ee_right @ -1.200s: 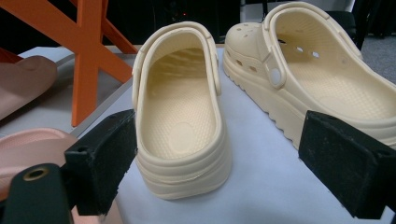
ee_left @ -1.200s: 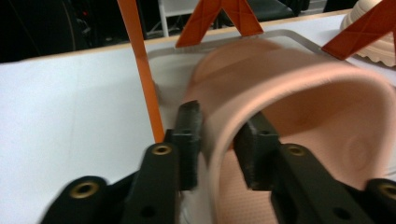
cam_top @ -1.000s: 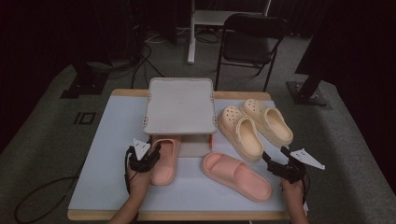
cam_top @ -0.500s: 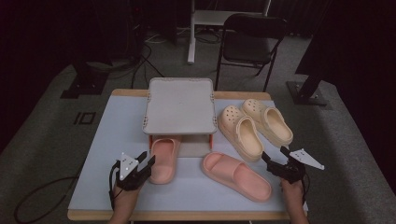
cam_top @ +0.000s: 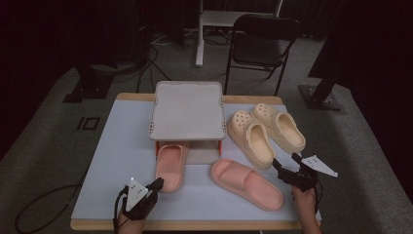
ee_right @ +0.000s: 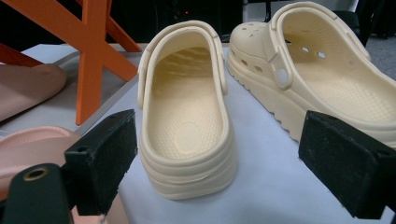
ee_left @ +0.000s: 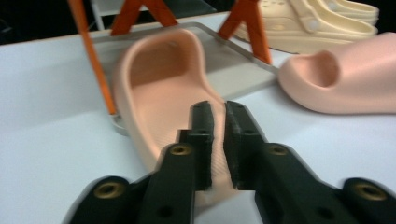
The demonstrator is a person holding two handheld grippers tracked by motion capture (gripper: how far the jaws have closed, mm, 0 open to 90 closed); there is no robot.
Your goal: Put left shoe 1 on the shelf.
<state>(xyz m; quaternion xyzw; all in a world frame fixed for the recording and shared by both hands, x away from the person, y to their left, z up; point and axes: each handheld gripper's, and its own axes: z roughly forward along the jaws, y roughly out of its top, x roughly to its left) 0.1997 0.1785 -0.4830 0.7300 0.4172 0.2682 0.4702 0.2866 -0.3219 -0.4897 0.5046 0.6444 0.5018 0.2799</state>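
High view: left claw (cam_top: 157,184) clenched beside pink slide (cam_top: 171,165); right claw (cam_top: 285,167) released facing cream clogs (cam_top: 265,133).

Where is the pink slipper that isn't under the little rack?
In the high view, that pink slide lies flat on the table's front right, just in front of the two cream clogs, between the rack and the right claw.

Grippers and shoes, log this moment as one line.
left gripper: shut, empty, over pink slide heel | right gripper: open, facing cream clog
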